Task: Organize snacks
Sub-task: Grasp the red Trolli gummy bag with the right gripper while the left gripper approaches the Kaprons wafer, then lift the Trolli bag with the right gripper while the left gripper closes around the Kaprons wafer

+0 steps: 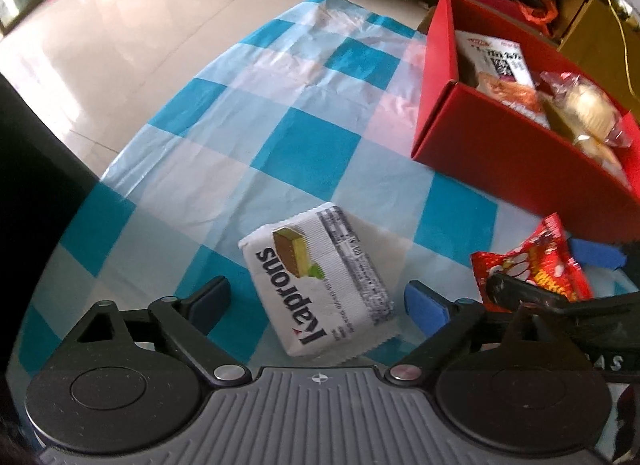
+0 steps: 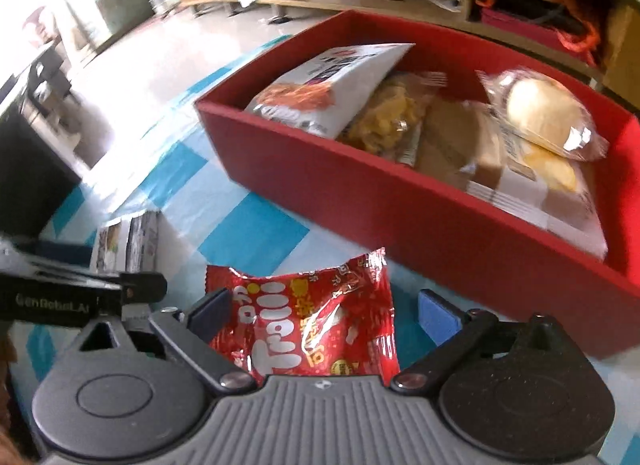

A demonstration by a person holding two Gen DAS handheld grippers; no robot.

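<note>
Left tool (image 1: 316, 301) open | Kaprons pack (image 1: 320, 281) between fingers, seemingly untouched

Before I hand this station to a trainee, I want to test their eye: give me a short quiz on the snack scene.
1. True or false: the white Kaprons pack already lies inside the red box.
2. Which pack lies between the right claw's fingers? A) Trolli bag B) wrapped bun C) Kaprons pack
3. Fill in: the left claw is ____, its pads clear of the pack.

Key: 1 false, it lies on the checked cloth; 2 A; 3 open.
</note>
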